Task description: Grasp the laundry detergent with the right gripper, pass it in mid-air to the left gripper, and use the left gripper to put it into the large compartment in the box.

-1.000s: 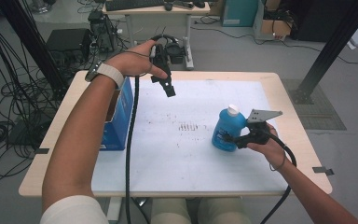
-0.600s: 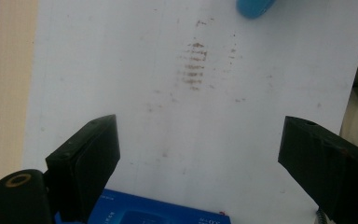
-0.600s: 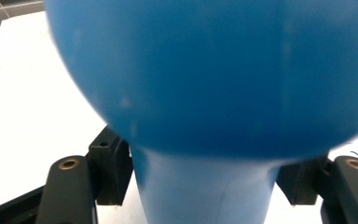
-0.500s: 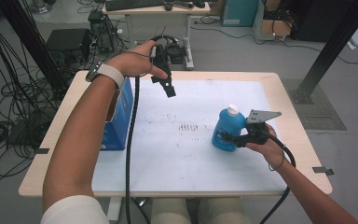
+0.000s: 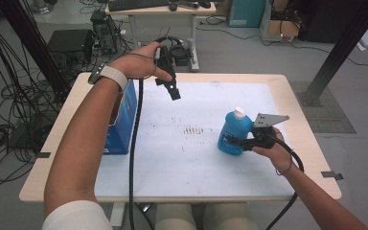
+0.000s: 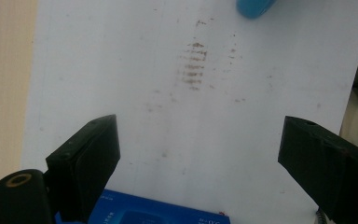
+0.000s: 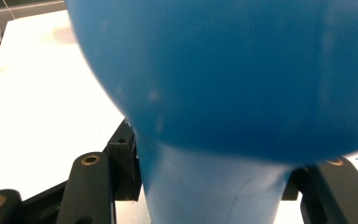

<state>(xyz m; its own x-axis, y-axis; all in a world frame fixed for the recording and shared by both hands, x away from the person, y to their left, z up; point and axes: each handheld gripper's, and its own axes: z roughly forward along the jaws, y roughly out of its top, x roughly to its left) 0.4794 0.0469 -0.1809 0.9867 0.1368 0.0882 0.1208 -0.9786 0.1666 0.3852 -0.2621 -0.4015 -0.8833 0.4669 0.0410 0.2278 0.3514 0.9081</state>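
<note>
**Right jaws clamp the bottle low on its body**

The step in hand looks like taking hold of the blue bottle (image 5: 233, 134) before lifting it. The right gripper (image 5: 235, 141) sits at the lower right of the high view, its jaws having just been closing with the bottle between them; they now pinch it on both sides. In the right gripper view the bottle (image 7: 223, 93) bulges across the upper frame and narrows between the two black jaws at the bottom.

To do this well, keep the squeeze firm and even, since the body is rounded, smooth and likely to slip or tilt. Lift straight up, keeping the white cap (image 5: 239, 113) on top, and move slowly in case liquid shifts inside.

The bottle stands upright on the white surface (image 5: 182, 163), right of centre, well apart from the blue box (image 5: 124, 120) at the left edge.

The left gripper (image 5: 171, 88) hangs in the air at upper centre, jaws spread with nothing between them. Its own view looks down on the smudged surface, with a corner of the bottle (image 6: 254, 7) at the top edge.
</note>
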